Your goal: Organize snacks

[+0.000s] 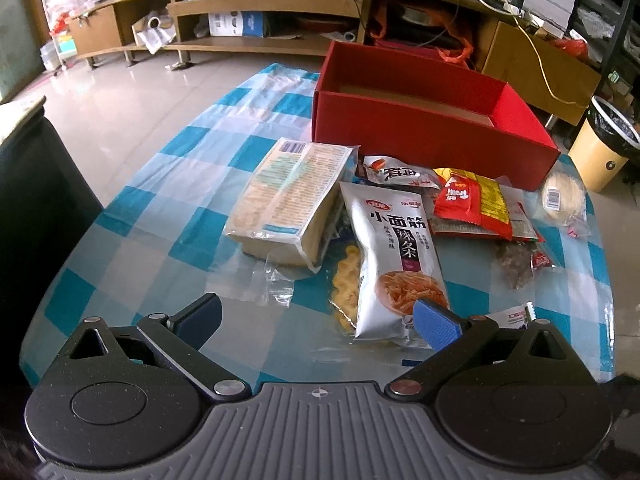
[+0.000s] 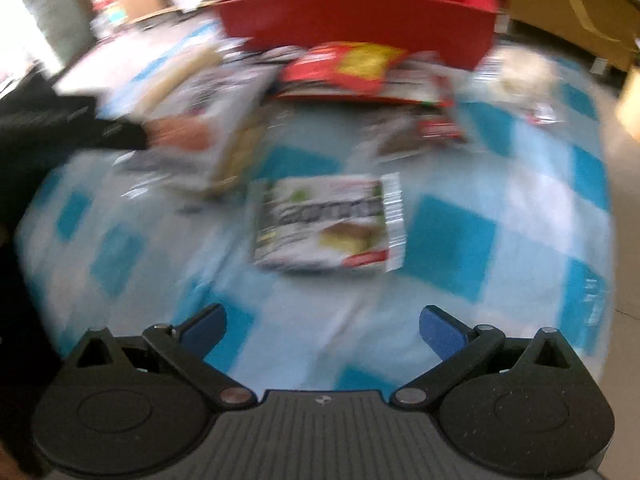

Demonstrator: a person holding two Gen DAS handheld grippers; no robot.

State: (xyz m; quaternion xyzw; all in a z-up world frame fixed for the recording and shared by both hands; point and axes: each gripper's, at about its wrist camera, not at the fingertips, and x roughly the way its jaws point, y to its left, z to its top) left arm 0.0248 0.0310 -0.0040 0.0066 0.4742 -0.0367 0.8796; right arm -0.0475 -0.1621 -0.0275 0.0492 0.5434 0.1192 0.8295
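Snack packs lie piled on a blue-and-white checked tablecloth (image 1: 168,184) in front of an open red box (image 1: 432,128). In the left wrist view a cracker pack (image 1: 288,204), a silver spicy-strip bag (image 1: 396,256) and a red-and-yellow packet (image 1: 472,204) crowd the middle. My left gripper (image 1: 324,318) is open just short of the silver bag, nothing between its fingers. The right wrist view is blurred; a small white sachet (image 2: 326,224) lies alone on the cloth ahead of my right gripper (image 2: 322,330), which stands open and holds nothing. The red box (image 2: 360,20) is behind it.
A round wrapped cake (image 1: 562,196) sits at the table's right edge, with a bin (image 1: 604,148) on the floor beyond. A low wooden shelf unit (image 1: 248,4) runs along the far wall. A dark object (image 1: 36,208) borders the table on the left.
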